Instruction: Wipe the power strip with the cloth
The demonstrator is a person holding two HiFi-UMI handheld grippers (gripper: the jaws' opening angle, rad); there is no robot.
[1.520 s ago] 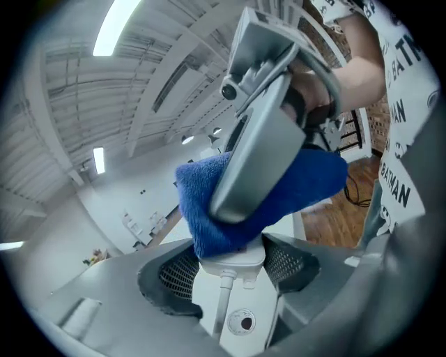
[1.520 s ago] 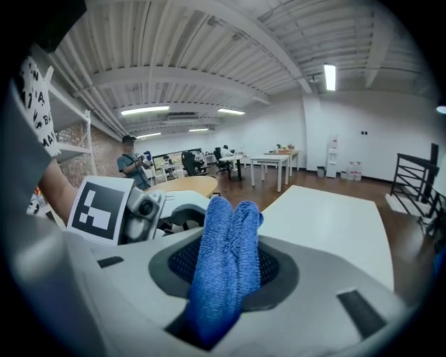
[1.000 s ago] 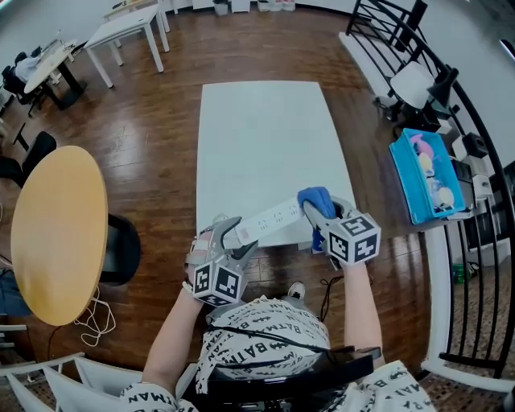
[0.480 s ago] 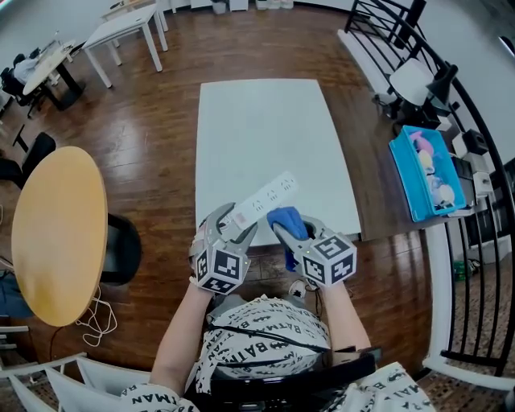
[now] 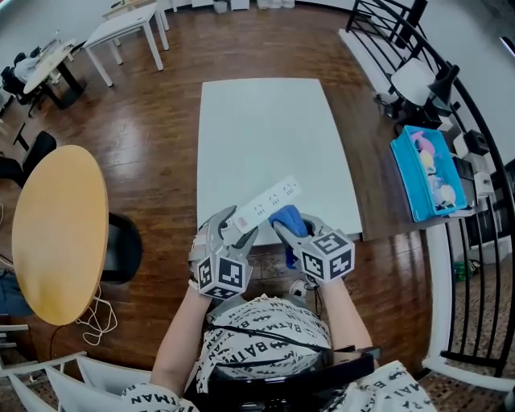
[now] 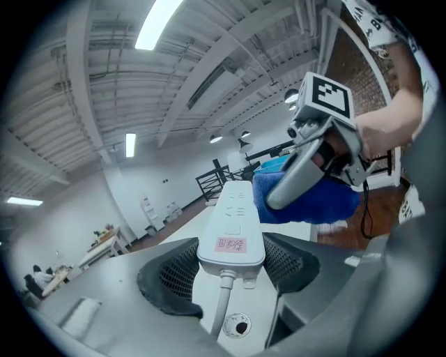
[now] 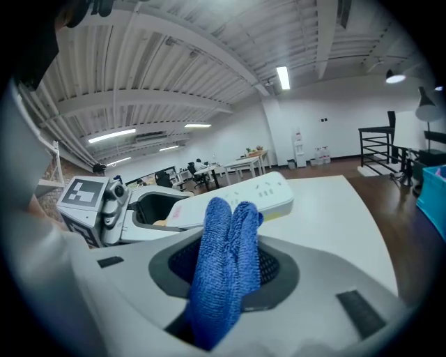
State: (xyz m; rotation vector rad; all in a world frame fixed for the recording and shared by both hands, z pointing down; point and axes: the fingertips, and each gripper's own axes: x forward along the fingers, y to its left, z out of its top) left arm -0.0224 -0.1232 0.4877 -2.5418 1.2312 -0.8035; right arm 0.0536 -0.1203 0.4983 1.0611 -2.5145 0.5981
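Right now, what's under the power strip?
The white table lies below the power strip, whose cord end sits clamped in the left tongs. The strip's underside and the table patch directly beneath it are hidden.

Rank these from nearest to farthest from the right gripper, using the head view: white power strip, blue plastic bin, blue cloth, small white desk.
1. blue cloth, clamped in the right gripper.
2. white power strip, just left, held by the left gripper.
3. blue plastic bin, off to the right.
4. small white desk, far upper left.
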